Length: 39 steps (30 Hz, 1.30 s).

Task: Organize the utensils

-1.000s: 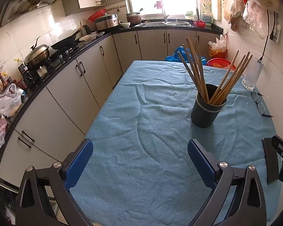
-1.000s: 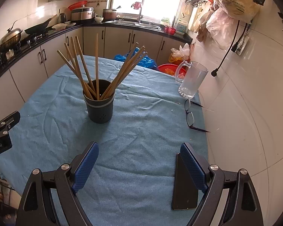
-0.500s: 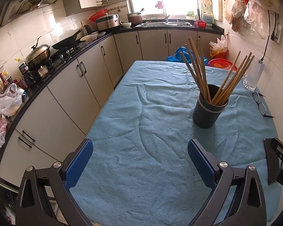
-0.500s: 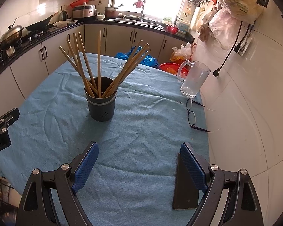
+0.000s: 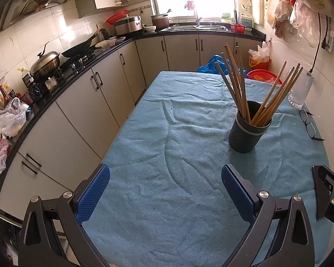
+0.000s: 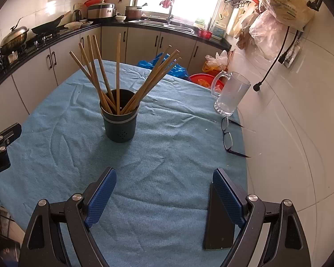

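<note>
My left gripper point(image 5: 165, 187) hangs over the near part of the blue terry cloth point(image 5: 178, 155) that covers the table, its blue-padded fingers point(image 5: 93, 192) spread wide with nothing between them. My right gripper point(image 6: 164, 192) is likewise spread wide and empty; below its right finger a flat dark rectangular slab point(image 6: 218, 224) lies on the cloth, near the table's right edge.

Ahead of the right gripper, slightly to its left, the dark grey perforated cylindrical holder point(image 6: 120, 120) stands upright on the cloth, apart from both tools. From the left gripper it is ahead and to the right point(image 5: 248, 129). The long wooden chopsticks point(image 6: 95, 71) stand in it in two fans, one leaning left and one leaning right, with one stick close to vertical between them. None lies loose on the cloth.

Right of the holder, black-framed eyeglasses point(image 6: 228, 136) lie folded open near the wall-side edge. Beyond them, a clear glass mug with a handle point(image 6: 231, 93) stands upright at the far right of the table.

Past the table's far end: a blue plastic bag point(image 6: 164, 65) and a red plastic basin point(image 6: 203, 79) on the floor, then beige cabinets point(image 5: 95, 102) under a black countertop.
</note>
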Tool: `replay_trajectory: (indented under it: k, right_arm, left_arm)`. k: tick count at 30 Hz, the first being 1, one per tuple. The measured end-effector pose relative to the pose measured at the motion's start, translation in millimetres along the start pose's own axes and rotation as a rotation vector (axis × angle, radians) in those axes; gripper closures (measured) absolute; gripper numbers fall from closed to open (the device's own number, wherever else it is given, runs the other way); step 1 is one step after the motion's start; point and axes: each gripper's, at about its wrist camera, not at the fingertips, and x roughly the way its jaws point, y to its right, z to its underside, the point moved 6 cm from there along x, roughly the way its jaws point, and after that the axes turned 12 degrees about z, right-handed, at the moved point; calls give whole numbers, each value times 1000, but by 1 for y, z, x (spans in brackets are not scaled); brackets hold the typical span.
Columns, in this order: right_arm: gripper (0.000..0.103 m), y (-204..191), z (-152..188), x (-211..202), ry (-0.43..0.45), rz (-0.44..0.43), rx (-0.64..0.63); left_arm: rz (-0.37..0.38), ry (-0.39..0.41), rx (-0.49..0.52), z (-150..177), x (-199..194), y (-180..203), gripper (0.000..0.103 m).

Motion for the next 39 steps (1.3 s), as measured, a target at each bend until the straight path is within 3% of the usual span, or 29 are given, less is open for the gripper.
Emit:
replay_trajectory:
  k: [39]
  right_arm:
    - [12, 9, 0, 13, -22, 6, 2]
  left_arm:
    - [3, -11, 15, -11, 16, 7, 3]
